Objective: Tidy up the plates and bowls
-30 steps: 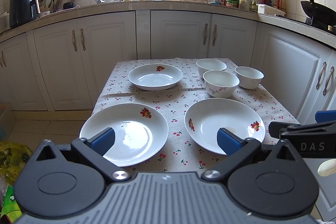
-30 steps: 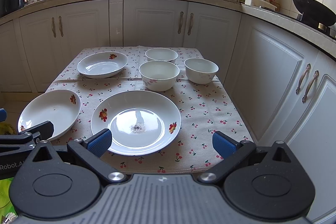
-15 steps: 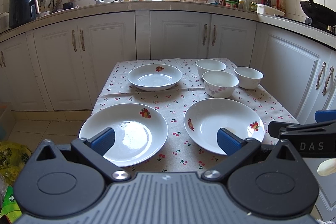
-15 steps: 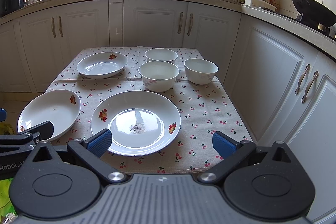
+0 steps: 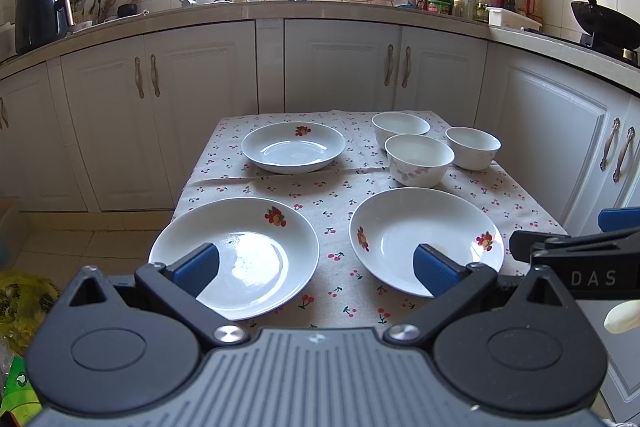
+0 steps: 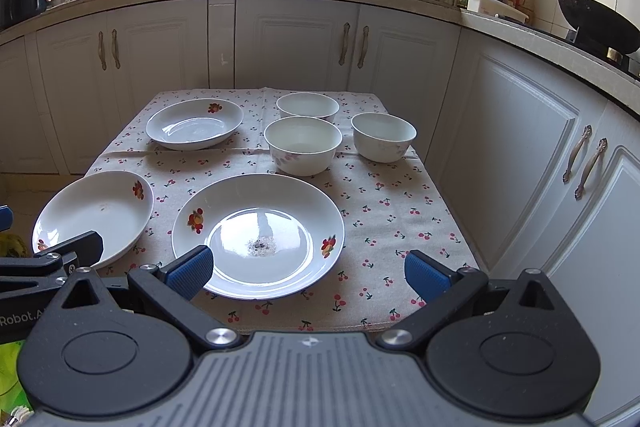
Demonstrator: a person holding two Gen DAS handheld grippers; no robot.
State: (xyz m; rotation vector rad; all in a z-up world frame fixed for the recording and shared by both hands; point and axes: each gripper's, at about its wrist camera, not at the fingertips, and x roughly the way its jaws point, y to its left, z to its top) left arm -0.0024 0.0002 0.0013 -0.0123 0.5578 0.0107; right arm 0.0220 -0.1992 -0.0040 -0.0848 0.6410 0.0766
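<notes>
Near rims of two plates hidden behind blue pads. Third plate and three bowls farther back on cherry-print tabletop, white cabinets beyond. Left hand-held gripper and right hand-held gripper spread wide, holding nothing.

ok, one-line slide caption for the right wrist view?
Open right gripper hovering before three plates and three bowls on a cherry-print tablecloth, nothing grasped.

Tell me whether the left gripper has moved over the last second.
No. In its own view the left gripper frames the near-left plate and cabinets almost exactly as before.
</notes>
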